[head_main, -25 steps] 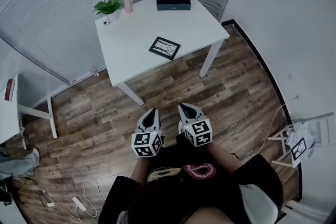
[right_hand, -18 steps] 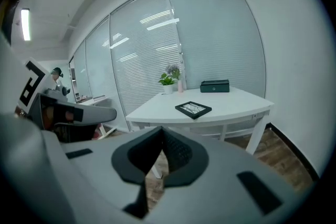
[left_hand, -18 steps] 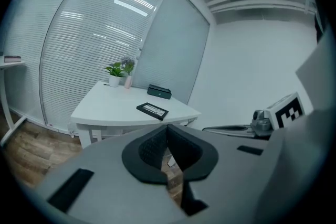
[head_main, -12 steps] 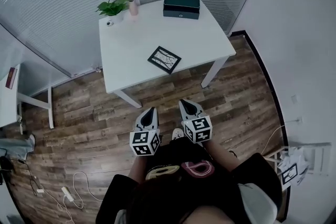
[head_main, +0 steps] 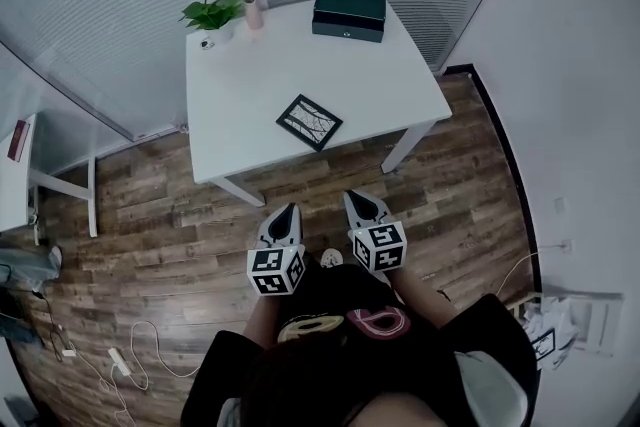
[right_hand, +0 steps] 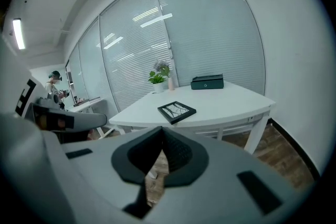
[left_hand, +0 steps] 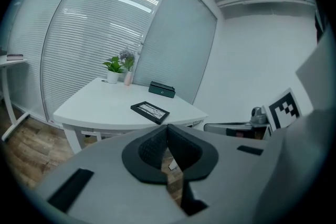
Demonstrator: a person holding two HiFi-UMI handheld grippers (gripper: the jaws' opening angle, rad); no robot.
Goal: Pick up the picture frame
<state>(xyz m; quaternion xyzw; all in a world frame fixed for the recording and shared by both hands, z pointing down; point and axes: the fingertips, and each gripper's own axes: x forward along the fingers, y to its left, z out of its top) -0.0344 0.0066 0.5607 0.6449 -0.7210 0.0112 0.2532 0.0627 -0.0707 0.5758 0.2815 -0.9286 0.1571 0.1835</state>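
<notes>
- the picture frame (head_main: 309, 122) lies flat on the white bench (head_main: 240, 85), near its front edge, at the centre of the head view. its long axis runs from upper left to lower right.
- the left gripper (head_main: 287, 215) and right gripper (head_main: 356, 205) hang below it over the wood floor (head_main: 180, 215), well apart from it. i'd judge the left a shade nearer.
- both pairs of fingers are closed on nothing.
- counted: one picture frame, one dark green box (head_main: 349, 14), one potted plant (head_main: 208, 13), two grippers.
</notes>
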